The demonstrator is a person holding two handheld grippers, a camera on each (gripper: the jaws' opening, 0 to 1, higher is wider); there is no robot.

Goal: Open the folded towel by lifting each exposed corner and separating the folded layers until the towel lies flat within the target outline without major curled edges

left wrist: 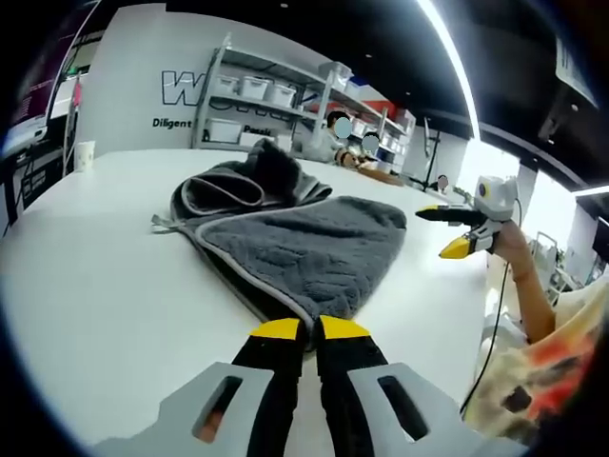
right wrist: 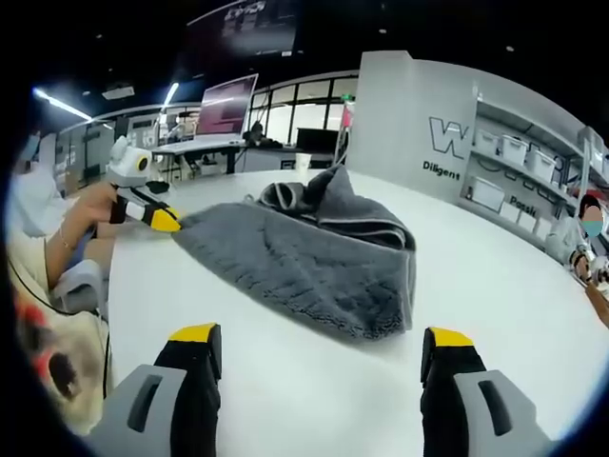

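Left gripper view: the towel's [left wrist: 304, 243] near edge is clamped by the left gripper [left wrist: 303, 330]; beside the towel, the right gripper [right wrist: 322, 340] is held apart above the counter [right wrist: 495, 276].

Your white table [left wrist: 86, 286], wide and glossy, your grey towel [left wrist: 304, 243] lying on it, partly unfolded, one end bunched in folds, a paper cup [left wrist: 84, 155] standing near the far edge

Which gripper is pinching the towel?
The left gripper, shut on the grey towel's near edge. The right gripper is wide open, off the cloth.
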